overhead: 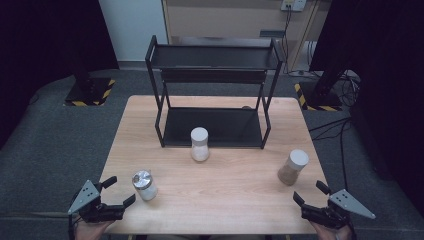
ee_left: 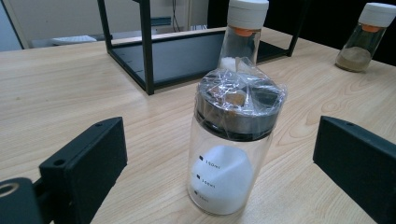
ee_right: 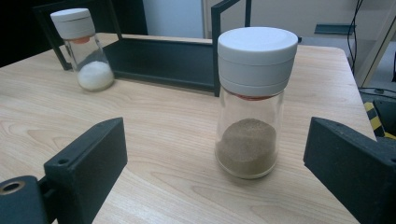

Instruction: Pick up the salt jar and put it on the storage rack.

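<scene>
Glass jars stood in front of the black rack [overhead: 212, 95]: the steel-lidded jar [overhead: 144, 185] before the left gripper [overhead: 119, 192], the brown-powder jar [overhead: 293, 167] before the right gripper [overhead: 309, 194]. Both jaws were spread, gripping nothing. Approach step, I judged; next, straddling each jar.

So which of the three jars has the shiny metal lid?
The jar with white powder nearest the left gripper: silver lid under plastic wrap. The two other jars have white caps.

On the light wooden tabletop [overhead: 235, 185], a black metal two-tier rack [overhead: 215, 95] stands centre frame; white-capped glass jar of white powder [overhead: 199, 144] before it, steel-lidded glass jar [overhead: 144, 185] lower left, white-capped glass jar of brown powder [overhead: 293, 167] right.
</scene>
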{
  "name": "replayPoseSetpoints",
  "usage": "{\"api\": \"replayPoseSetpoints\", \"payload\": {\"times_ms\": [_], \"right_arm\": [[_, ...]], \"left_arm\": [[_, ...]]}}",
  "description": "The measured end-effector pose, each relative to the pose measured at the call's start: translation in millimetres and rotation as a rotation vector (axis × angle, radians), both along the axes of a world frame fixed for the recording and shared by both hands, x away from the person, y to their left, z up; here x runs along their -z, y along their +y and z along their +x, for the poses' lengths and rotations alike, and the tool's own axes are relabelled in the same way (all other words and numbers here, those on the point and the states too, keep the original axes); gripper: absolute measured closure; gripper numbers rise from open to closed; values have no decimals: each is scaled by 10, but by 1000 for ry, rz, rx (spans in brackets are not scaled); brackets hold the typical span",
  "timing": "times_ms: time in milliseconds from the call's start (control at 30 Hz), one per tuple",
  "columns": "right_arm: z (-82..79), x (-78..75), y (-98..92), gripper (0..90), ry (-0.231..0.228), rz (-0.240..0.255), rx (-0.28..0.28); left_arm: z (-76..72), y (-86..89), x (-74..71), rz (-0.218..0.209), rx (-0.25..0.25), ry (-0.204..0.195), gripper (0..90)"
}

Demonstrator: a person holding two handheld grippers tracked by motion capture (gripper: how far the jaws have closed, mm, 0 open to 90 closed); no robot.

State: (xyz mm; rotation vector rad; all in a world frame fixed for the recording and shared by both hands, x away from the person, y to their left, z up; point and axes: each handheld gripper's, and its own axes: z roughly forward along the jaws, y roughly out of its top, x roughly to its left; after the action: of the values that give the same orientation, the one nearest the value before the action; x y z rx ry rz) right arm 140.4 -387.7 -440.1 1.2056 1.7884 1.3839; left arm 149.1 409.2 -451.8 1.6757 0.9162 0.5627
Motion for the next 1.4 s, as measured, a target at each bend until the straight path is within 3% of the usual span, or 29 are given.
{"api": "replayPoseSetpoints", "payload": {"times_ms": [667,1400], "right_arm": [[-7,-6,29,64,-13,-23,-8],[11,4,19,65,-9,-12,-14]], "left_arm": [[-1,22,6,-8,4,2,19],[4,25,-3,-23,5,9,17]]}}
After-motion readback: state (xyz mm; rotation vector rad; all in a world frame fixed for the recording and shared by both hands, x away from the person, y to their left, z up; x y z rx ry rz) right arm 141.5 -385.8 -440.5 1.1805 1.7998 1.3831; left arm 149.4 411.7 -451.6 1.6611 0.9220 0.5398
